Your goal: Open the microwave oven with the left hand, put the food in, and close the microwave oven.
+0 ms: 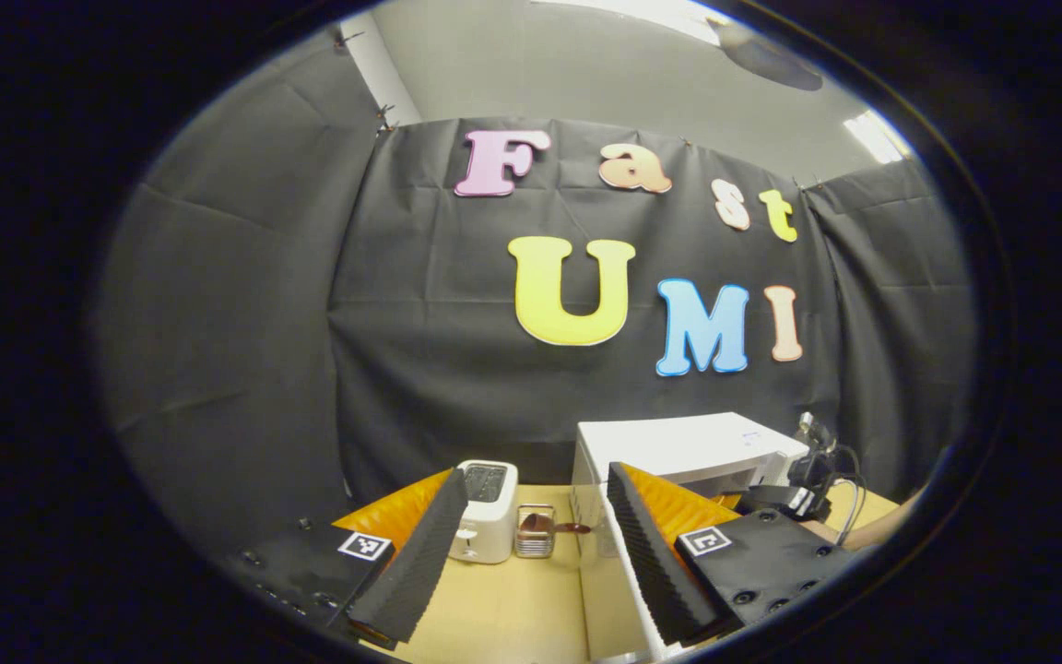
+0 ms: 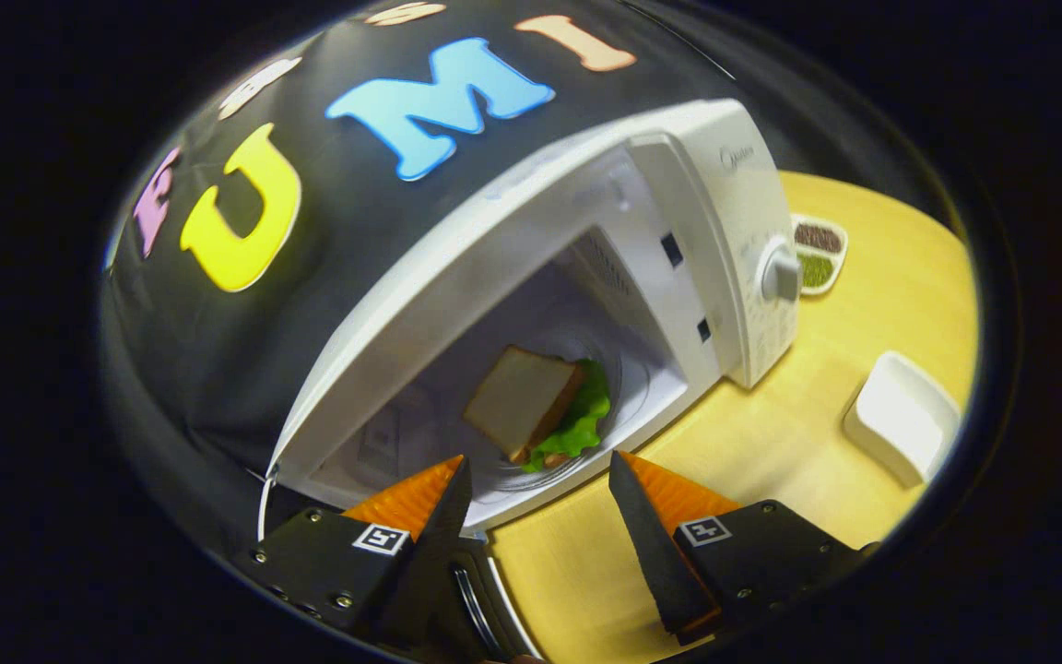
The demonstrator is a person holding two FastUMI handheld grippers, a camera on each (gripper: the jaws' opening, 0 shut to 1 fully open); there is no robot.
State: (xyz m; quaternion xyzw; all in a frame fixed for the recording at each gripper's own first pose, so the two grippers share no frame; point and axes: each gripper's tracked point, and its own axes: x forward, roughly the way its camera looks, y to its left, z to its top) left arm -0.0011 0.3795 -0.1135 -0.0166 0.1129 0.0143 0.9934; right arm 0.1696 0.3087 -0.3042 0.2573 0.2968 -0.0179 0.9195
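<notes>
The white microwave [image 2: 725, 184] stands open, and a sandwich [image 2: 531, 401] of bread and green lettuce lies on the turntable inside. My right gripper [image 2: 538, 480] is open and holds nothing, its tips just in front of the oven's mouth. Part of the opened door [image 2: 471, 590] shows low between its fingers. In the left gripper view the microwave [image 1: 678, 447] is ahead on the right, and the door's white edge [image 1: 634, 590] runs close along the inner side of my right finger. My left gripper [image 1: 536, 475] is open. The right gripper's body [image 1: 803, 480] is by the oven's front.
A white toaster [image 1: 485, 512] and a small metal rack [image 1: 536, 532] stand left of the microwave on the wooden table [image 1: 503, 609]. Right of the oven are a white rectangular dish [image 2: 904, 415] and a divided dish [image 2: 817, 254] with green and brown contents. A forearm [image 1: 872, 527] is at the right.
</notes>
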